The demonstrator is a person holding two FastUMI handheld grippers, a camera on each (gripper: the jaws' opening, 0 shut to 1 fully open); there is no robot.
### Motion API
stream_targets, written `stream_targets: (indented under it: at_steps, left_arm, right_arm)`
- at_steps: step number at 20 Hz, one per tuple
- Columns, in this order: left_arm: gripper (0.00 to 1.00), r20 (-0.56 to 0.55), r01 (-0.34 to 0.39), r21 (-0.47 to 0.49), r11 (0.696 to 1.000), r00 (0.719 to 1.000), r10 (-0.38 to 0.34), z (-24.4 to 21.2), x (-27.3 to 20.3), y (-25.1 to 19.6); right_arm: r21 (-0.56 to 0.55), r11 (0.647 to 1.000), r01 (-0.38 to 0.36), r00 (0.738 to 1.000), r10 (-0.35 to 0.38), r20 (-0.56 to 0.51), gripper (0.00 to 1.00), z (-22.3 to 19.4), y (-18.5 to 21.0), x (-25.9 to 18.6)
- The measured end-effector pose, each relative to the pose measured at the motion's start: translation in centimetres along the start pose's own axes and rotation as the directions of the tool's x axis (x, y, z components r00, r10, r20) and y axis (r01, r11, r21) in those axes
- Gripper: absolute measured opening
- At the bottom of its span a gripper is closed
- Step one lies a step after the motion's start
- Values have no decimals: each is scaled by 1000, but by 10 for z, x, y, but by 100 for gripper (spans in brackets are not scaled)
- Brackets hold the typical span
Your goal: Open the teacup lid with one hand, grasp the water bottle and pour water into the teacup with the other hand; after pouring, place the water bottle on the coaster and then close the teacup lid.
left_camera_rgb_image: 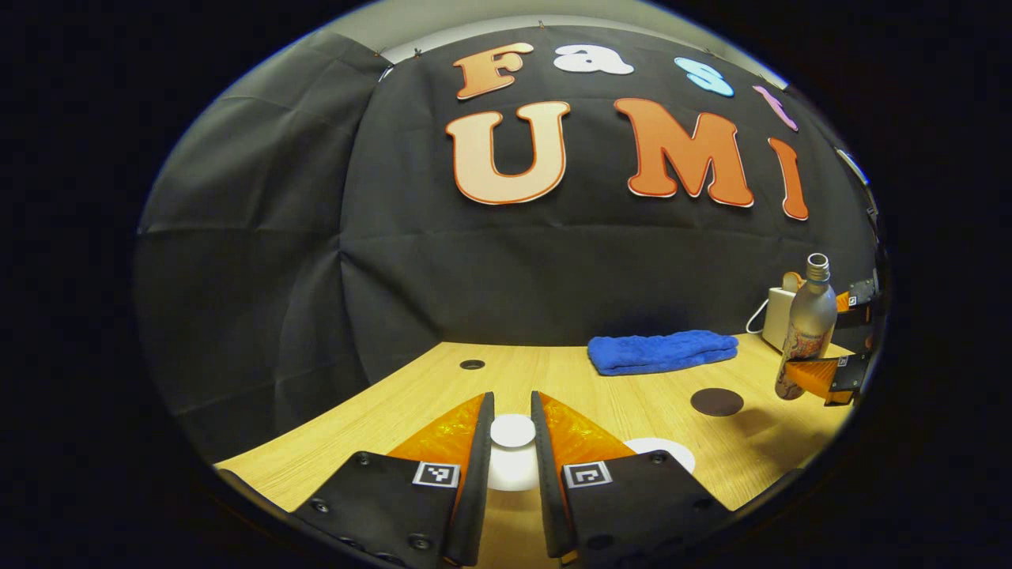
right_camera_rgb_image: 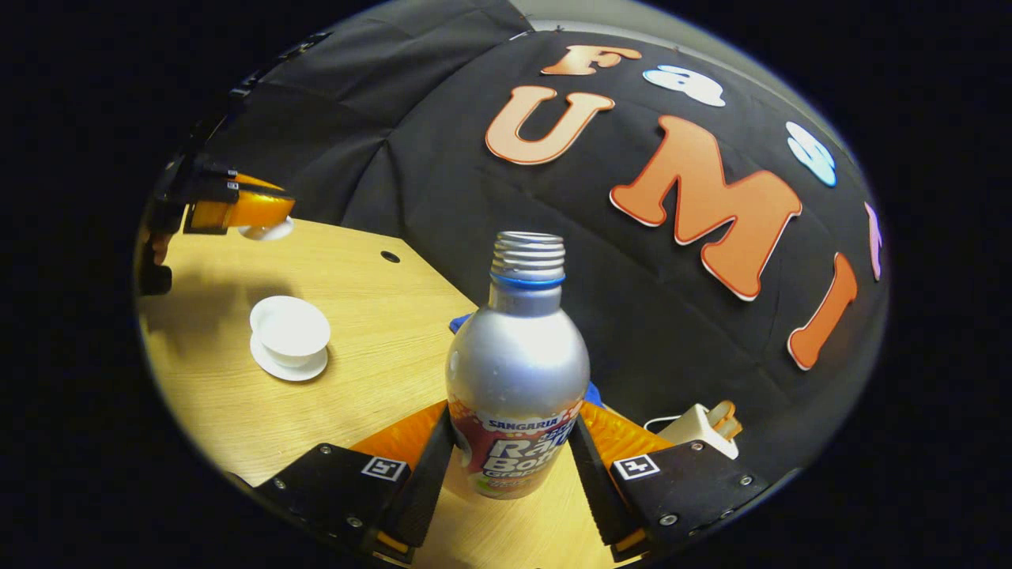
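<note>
Nearest to us in the left gripper view, the left gripper (left_camera_rgb_image: 512,442) has its two fingers drawn close on the white teacup lid (left_camera_rgb_image: 512,450), pinching its round knob from both sides and holding it clear above the tabletop (left_camera_rgb_image: 379,411). In the right gripper view that same gripper sits far off, above and beyond the teacup (right_camera_rgb_image: 290,326), with the lid hanging under it. The teacup stands open on its white saucer (right_camera_rgb_image: 288,365), and we take it as our landmark. In the left gripper view a white rim of it peeps out just beside the gripper's right finger. Beyond the teacup and off to one side lies the dark round coaster (left_camera_rgb_image: 717,401), bare, and farther back a folded blue towel (left_camera_rgb_image: 662,350) rests near the booth wall. The right gripper (right_camera_rgb_image: 512,462) is closed on the water bottle (right_camera_rgb_image: 518,379), both fingers pressing the labelled lower body; the bottle is uncapped, its threaded neck bare. In the left gripper view the bottle hangs upright above the tabletop, past the coaster and well apart from the teacup. Behind it a white charger (left_camera_rgb_image: 779,316) with a cord sits at the back of the tabletop.
</note>
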State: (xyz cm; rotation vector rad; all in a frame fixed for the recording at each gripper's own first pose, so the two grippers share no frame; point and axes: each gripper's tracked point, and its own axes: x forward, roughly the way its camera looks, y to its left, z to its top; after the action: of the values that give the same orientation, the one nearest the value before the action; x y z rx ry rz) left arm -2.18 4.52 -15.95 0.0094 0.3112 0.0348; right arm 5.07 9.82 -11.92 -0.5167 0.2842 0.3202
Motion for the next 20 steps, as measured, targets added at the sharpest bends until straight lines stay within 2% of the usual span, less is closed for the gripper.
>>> stream_targets:
  at_steps: [2,5,9,10,11,13,14,15,20]
  left_arm:
    - [34,-15,7,-22,1000,1000,-7,-6,-4,1]
    - [34,-29,-20,-39,999,999,19,-13,-6,17]
    - [34,-47,-67,-65,996,997,64,-21,-8,37]
    - [29,-49,-77,-66,995,996,74,-22,-9,40]
    - [34,-49,-82,-69,994,996,79,-23,-10,43]
    - [34,-49,-88,-74,993,995,84,-24,-13,46]
    - [29,-51,-88,-74,993,995,84,-23,-15,46]
    - [34,-51,-90,-75,993,995,86,-25,-15,49]
    - [34,-53,-105,-85,991,994,100,-28,-20,57]
  right_arm:
    - [-63,998,21,1000,-21,-1,80,1,-2,3]
    - [-166,984,61,998,-61,2,80,5,-7,5]
    - [-349,929,125,992,-111,59,80,20,-8,8]
    - [-389,913,126,992,-108,68,79,22,-4,12]
    - [-427,896,124,992,-101,77,80,23,0,16]
    - [-492,862,120,992,-89,86,80,23,8,18]
    - [-514,851,111,993,-77,87,79,21,13,20]
    - [-532,840,102,994,-66,87,79,19,19,18]
    - [-624,774,107,992,-45,114,80,9,44,11]
